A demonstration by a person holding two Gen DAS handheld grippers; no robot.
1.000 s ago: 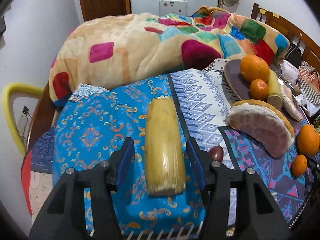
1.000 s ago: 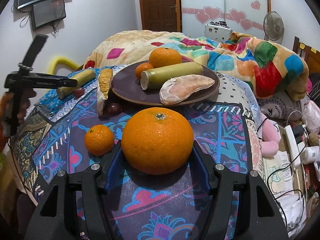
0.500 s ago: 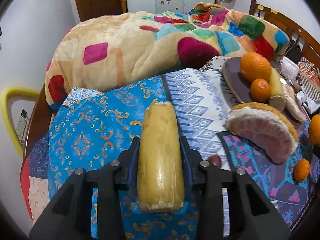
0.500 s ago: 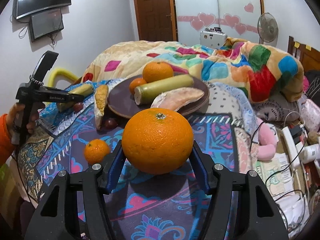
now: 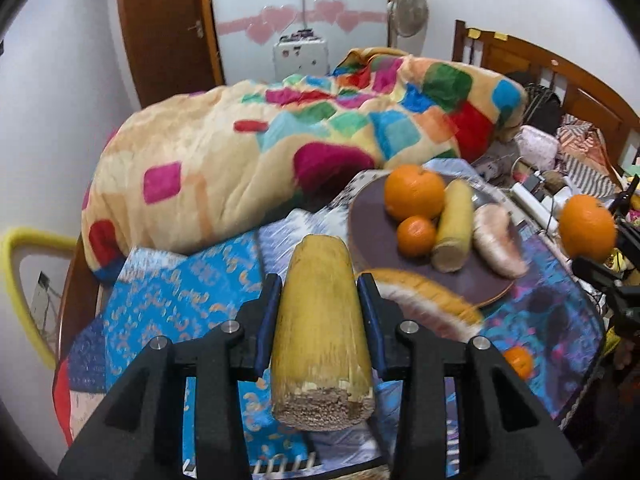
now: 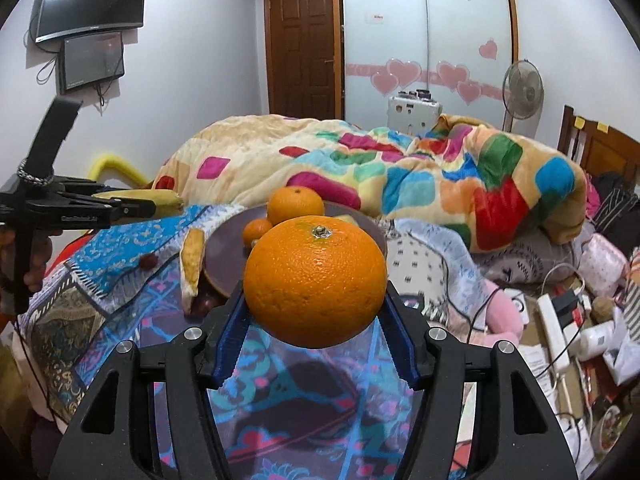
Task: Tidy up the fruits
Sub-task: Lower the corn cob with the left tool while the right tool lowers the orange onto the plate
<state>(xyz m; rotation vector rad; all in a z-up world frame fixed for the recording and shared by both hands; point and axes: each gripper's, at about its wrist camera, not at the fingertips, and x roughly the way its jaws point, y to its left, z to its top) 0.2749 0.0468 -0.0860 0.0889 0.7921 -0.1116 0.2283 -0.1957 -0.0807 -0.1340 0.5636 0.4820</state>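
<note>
My left gripper (image 5: 318, 292) is shut on a yellow sugarcane piece (image 5: 322, 328) and holds it above the blue cloth. My right gripper (image 6: 314, 312) is shut on a large orange (image 6: 315, 280), lifted above the purple cloth. The dark plate (image 5: 368, 236) holds an orange (image 5: 414, 191), a small tangerine (image 5: 416, 236), a second cane piece (image 5: 452, 232) and a peeled pomelo segment (image 5: 498, 240). A pomelo wedge (image 5: 428, 300) lies beside the plate. In the right wrist view the plate (image 6: 224, 252) sits behind the held orange, and the left gripper (image 6: 132, 208) is at left.
A small tangerine (image 5: 518, 360) and a dark red fruit (image 6: 149, 260) lie on the cloth. A rolled patchwork blanket (image 5: 280, 152) lies behind the plate. Cables, a power strip (image 6: 554, 328) and clutter lie to the right. A yellow chair frame (image 5: 16, 280) stands at left.
My left gripper closed on the cane piece and lifted it toward the plate. My right gripper raised the large orange off the cloth.
</note>
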